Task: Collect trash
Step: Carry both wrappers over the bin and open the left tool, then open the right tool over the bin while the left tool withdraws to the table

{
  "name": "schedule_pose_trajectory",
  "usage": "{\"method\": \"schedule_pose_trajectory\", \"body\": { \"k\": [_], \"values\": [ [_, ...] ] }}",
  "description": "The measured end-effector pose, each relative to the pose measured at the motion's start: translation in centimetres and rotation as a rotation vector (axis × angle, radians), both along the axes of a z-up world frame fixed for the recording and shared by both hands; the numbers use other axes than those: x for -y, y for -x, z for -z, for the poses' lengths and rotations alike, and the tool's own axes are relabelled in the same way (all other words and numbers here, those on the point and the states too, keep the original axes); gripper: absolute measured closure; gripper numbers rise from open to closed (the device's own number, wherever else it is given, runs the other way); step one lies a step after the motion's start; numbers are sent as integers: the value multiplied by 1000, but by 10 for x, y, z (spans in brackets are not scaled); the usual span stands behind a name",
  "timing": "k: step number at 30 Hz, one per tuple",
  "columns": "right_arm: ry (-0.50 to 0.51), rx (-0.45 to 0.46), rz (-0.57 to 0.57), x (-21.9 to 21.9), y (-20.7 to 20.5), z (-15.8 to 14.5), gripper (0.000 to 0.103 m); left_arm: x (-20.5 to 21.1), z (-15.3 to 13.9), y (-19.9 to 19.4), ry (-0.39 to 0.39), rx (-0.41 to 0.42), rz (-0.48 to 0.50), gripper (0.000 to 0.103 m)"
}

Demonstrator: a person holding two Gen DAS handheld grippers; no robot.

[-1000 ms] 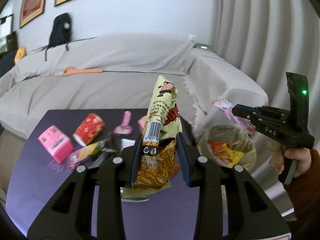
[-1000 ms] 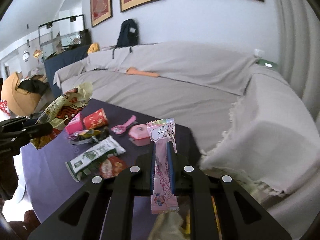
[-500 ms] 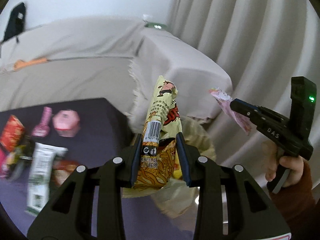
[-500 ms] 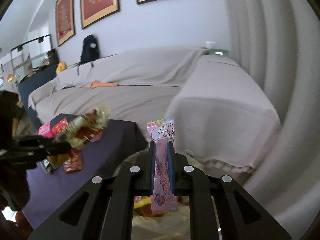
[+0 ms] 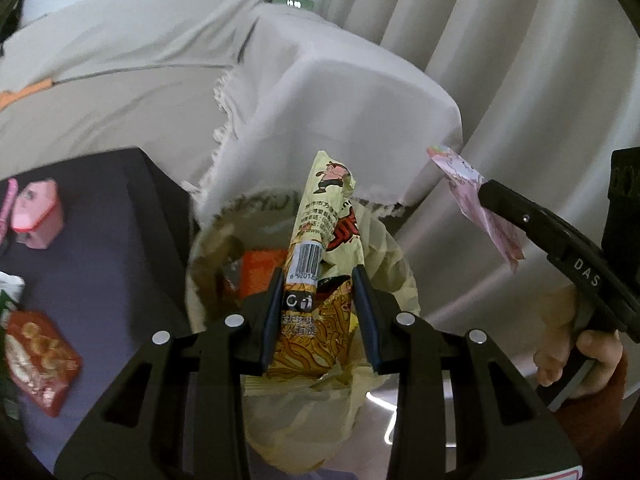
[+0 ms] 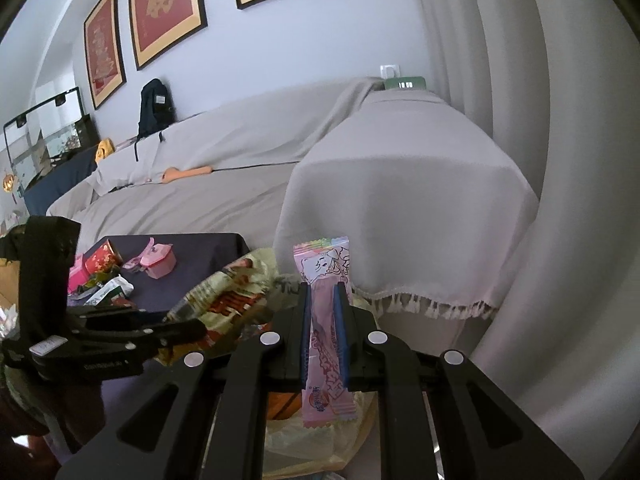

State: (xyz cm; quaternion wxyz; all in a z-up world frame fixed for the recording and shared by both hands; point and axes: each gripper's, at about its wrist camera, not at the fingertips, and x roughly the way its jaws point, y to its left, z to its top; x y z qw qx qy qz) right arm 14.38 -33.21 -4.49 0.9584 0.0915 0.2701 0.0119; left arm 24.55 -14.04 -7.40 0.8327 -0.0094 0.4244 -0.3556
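You held the left claw pinching a noodle wrapper above the trash bag, the right claw pinching a pink wrapper. I judge the drop step was at hand; next you needed to spread both claws over the bag's mouth.

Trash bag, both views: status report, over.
Left gripper shut on yellow noodle wrapper, above trash bag. Right gripper shut on pink candy wrapper, near the bag. Nothing blocking.

Both grippers have swung away from the dark table toward the bin bag beside it. The left gripper now holds its yellow noodle packet right over the bag's open mouth, where a second ago it hung above the tabletop. The right gripper has carried its pink wrapper from the table edge to above the bag.
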Motion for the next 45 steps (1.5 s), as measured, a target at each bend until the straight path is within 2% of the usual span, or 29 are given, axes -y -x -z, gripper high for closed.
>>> {"method": "schedule_pose_trajectory", "body": {
  "k": [5, 9, 15, 23, 25, 29, 36, 40, 41, 43, 44, 45],
  "values": [
    [1, -7, -2, -1, -1, 6, 90, 10, 13, -8, 1, -38, 19, 68],
    [-3, -14, -2, 0, -4, 9, 90, 9, 18, -14, 9, -44, -2, 55],
    [-21, -26, -10, 0, -8, 16, 90, -10, 10, -15, -19, -12, -65, 51],
    [-50, -67, -73, -27, -27, 40, 90, -55, -6, 10, -49, 77, -148, 50],
    [-62, -89, -97, -39, -35, 51, 90, -65, -11, 14, -52, 95, -166, 46],
    [-49, -141, -144, -64, -52, 74, 90, -84, -14, 21, -45, 98, -198, 46],
    [33, -345, -188, -98, -80, 126, 90, -119, -14, 26, -12, 84, -254, 46],
    [-11, -343, -177, -97, -77, 132, 90, -131, -12, 26, -6, 88, -280, 46],
    [-15, -334, -174, -97, -75, 131, 89, -133, -12, 26, -5, 86, -283, 46],
    [-18, -317, -159, -96, -71, 127, 73, -139, -11, 26, 1, 82, -295, 45],
    [-17, -309, -156, -96, -68, 124, 61, -141, -11, 26, 4, 82, -301, 45],
    [-19, -296, -158, -96, -65, 121, 55, -145, -12, 27, 9, 84, -307, 45]
  ]
}}
